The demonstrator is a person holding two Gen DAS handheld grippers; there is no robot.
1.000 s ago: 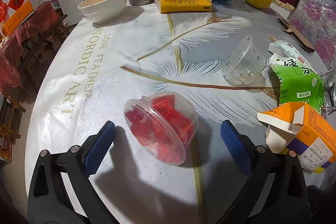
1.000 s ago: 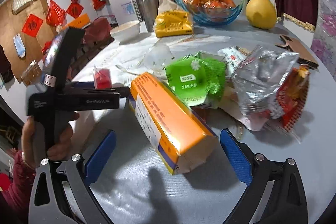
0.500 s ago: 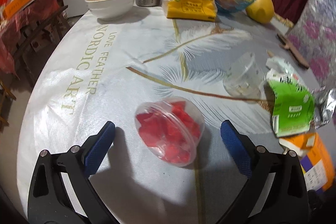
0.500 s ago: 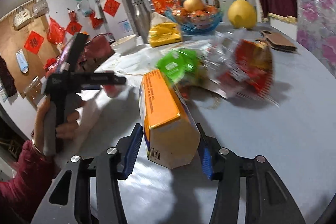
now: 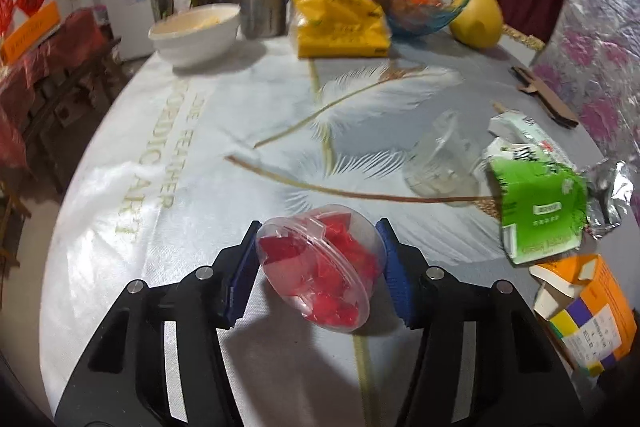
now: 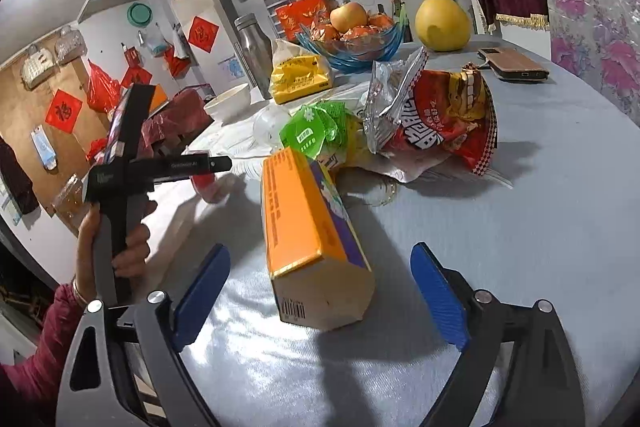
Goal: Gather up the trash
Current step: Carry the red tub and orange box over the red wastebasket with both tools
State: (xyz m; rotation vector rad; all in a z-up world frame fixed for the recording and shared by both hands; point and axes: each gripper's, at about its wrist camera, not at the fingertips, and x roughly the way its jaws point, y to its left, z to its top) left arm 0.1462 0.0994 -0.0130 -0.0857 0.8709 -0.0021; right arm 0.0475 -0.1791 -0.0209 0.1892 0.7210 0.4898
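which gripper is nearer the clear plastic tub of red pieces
Left. The left gripper is closing around the clear plastic tub of red pieces; the opening right gripper straddles the orange carton, farther away.

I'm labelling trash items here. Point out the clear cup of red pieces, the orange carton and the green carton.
clear cup of red pieces (image 5: 320, 267), left wrist view, its transparent side.
orange carton (image 6: 296, 207), right wrist view, orange top face.
green carton (image 5: 536, 203), left wrist view, green printed face.

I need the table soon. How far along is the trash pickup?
Nothing looks cleared yet. In hand: the left gripper is closing around the clear cup of red scraps. The right gripper is opening off the orange box. The green carton, chip bag and empty cup remain.
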